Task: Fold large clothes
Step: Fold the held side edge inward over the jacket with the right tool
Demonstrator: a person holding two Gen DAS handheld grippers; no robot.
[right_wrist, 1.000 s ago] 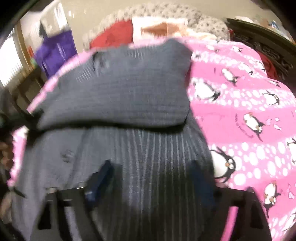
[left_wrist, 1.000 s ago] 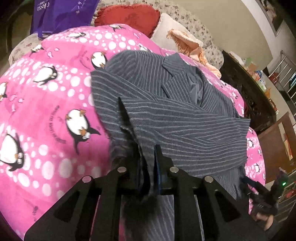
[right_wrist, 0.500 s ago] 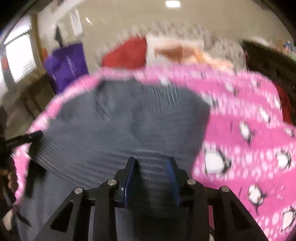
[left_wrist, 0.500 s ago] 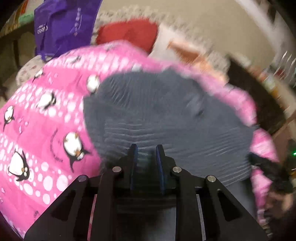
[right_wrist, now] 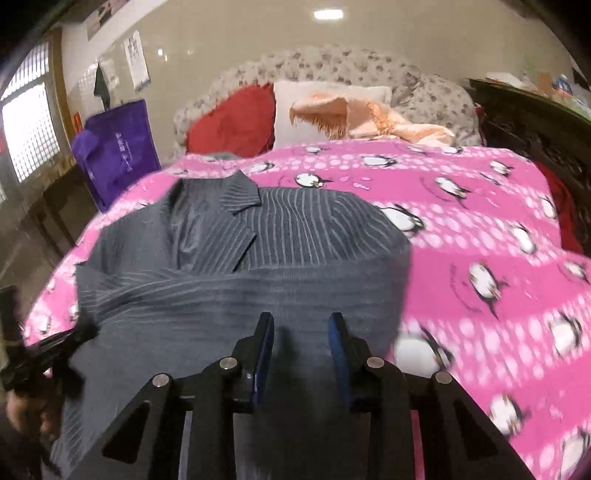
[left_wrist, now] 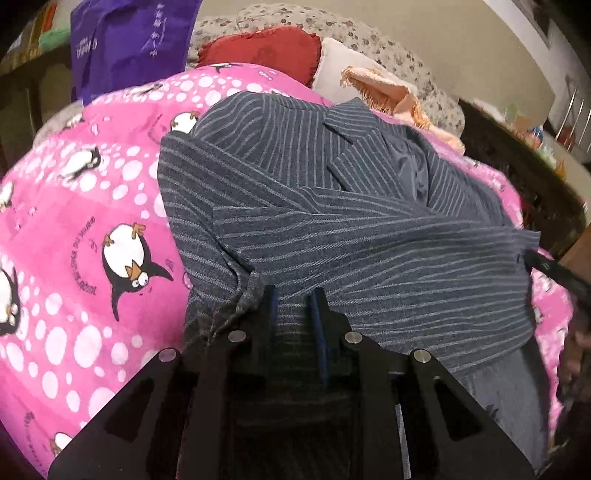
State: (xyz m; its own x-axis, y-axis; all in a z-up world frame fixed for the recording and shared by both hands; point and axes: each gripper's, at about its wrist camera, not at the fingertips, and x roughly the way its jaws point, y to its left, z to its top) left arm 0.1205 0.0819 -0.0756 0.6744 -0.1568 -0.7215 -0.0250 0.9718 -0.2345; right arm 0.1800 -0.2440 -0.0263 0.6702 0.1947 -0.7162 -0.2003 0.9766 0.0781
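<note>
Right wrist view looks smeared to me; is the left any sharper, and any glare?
Right wrist: pink penguin blanket motion-blurred at lower right, ceiling light glares. Left wrist: striped jacket sharp at the collar, softer toward the right edge, no glare; both views bend with fisheye.

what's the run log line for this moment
fold striped jacket | left gripper: shut on jacket | right gripper: just closing, jacket between jaws
</note>
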